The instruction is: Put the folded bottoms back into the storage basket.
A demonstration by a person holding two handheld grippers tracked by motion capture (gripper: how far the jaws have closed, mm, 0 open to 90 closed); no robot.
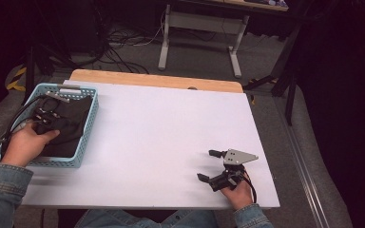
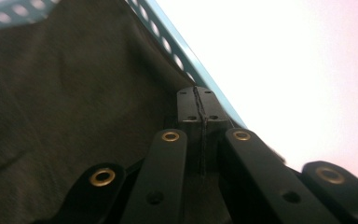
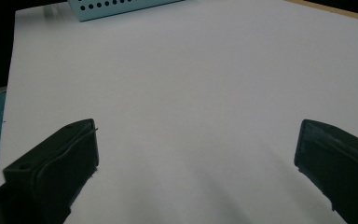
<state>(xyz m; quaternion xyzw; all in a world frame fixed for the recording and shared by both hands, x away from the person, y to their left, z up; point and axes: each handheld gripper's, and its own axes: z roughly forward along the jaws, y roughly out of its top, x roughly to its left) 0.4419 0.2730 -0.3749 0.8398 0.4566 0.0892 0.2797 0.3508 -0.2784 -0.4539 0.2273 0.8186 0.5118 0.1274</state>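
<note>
No writing or brand can be read on anything; the basket (image 1: pixel 89 124) is pale blue plastic, rectangular, its walls pierced with rows of small round holes, and it stands at the left edge of the table (image 1: pixel 161 128); the table is a smooth matt white sheet over a light wooden top whose far edge shows as a tan strip. Inside the basket lies the cloth (image 1: pixel 73 124), dark, soft and matt, folded flat and covering the floor of the basket; in the left gripper view its weave looks fine and slightly creased, and it runs up against the perforated wall.

The left gripper (image 2: pixel 199 109) is down in the basket over the cloth, its black jaws pressed flat together along a thin seam; whether any cloth is pinched between them cannot be told. The right gripper (image 1: pixel 210 165) rests on the bare table near the front right, black with a grey three-cornered plate, its jaws spread wide with nothing between them.
</note>
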